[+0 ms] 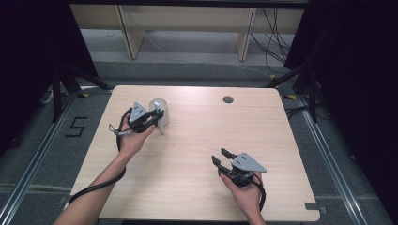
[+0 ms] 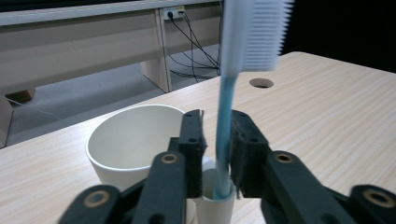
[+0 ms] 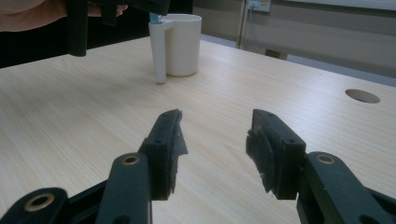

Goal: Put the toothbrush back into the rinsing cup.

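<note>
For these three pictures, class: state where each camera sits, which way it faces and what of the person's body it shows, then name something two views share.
High view: fixed above the person's side, looking forward and down on the wooden table; both forearms, the left gripper and the right gripper show.
Left gripper view: rides on the left gripper, looking along its jaws at a blue toothbrush standing in the slot of the white cup.
Right gripper view: rides on the right gripper, looking across the table; a hand shows far off.
Shared: the cup and the round table hole.

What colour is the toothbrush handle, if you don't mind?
Translucent blue; the toothbrush handle shows best in the left gripper view.
</note>
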The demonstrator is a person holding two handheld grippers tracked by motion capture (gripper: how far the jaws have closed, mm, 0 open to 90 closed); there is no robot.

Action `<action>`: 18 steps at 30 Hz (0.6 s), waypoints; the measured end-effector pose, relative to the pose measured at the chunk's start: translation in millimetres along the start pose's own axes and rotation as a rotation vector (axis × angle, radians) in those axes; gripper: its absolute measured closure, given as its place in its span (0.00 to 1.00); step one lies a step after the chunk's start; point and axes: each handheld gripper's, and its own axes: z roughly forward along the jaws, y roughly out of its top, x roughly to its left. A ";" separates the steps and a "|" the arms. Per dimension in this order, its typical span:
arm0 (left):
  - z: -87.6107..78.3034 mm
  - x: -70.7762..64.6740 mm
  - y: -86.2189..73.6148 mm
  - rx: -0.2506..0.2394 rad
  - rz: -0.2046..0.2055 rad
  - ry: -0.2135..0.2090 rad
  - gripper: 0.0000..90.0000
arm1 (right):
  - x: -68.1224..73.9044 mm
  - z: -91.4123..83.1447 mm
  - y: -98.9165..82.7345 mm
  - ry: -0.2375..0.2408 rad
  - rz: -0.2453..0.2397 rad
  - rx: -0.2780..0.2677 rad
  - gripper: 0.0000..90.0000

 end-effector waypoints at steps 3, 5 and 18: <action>-1.9 0.3 0.1 -0.008 -0.002 0.004 0.74 | 2.8 -0.6 -0.6 0.012 0.044 0.024 0.59; -4.8 -0.1 1.2 -0.015 -0.005 0.020 0.64 | 2.2 -0.3 -0.8 0.012 0.045 0.027 0.58; -43.3 -6.1 -0.9 0.018 0.041 0.028 0.36 | -0.3 1.3 -3.0 0.006 0.017 0.010 0.57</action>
